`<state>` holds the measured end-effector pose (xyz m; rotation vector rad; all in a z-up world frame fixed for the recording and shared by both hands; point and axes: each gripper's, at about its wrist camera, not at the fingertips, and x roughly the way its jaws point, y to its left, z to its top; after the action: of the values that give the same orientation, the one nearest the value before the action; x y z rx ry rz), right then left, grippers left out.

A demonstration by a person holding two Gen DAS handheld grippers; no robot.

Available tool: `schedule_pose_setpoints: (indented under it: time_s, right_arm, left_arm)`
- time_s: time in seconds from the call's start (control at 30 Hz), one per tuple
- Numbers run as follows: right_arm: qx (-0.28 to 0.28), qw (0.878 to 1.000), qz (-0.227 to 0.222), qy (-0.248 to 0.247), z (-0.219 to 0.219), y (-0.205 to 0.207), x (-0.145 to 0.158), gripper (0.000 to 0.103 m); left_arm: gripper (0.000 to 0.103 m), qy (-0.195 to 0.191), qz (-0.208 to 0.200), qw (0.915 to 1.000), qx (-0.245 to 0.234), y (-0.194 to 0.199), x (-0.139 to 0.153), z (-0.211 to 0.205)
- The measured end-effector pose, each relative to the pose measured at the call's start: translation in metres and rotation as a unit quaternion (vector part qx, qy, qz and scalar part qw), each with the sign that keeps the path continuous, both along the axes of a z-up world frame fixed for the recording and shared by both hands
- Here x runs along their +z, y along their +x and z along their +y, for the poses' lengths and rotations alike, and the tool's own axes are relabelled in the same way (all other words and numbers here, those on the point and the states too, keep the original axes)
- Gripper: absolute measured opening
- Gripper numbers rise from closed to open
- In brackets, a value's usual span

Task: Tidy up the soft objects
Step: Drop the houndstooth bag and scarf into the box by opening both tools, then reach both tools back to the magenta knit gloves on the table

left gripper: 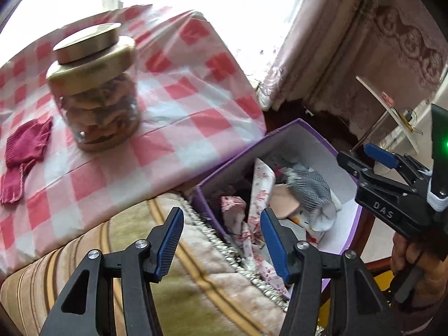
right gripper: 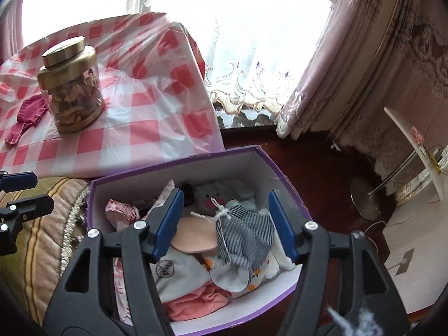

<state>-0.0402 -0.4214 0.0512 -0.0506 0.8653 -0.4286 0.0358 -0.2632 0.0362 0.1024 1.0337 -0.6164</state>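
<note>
Both your left gripper [left gripper: 222, 240] and right gripper [right gripper: 225, 222] gape empty; the checked pouch's [right gripper: 246, 232] drawstring may snag over the purple box [right gripper: 179, 165].

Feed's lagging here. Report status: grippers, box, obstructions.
Left gripper open, empty. Right gripper open, empty, above purple box of soft items. Checked pouch lies on top. Pink knit piece on the table. Nothing blocking.

Your left gripper [left gripper: 222, 240] points steeply downward, its blue-padded jaws standing apart with nothing between them. Your right gripper [right gripper: 225, 225] also tilts downward, jaws spread and gripping nothing. In the left wrist view, your right hand [left gripper: 417, 268] wraps the right gripper's handle at the right edge.
</note>
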Motion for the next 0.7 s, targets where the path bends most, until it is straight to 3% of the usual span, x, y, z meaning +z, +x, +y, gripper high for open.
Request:
schedule_pose_setpoints:
  time_s: [0.7]
  right_arm:
    - [0.063, 0.997, -0.034, -0.037, 0.070, 0.030, 0.056, 0.067]
  left_arm:
    - [0.058, -0.043, -0.031, 0.9956, 0.078, 0.016, 0.027, 0.077]
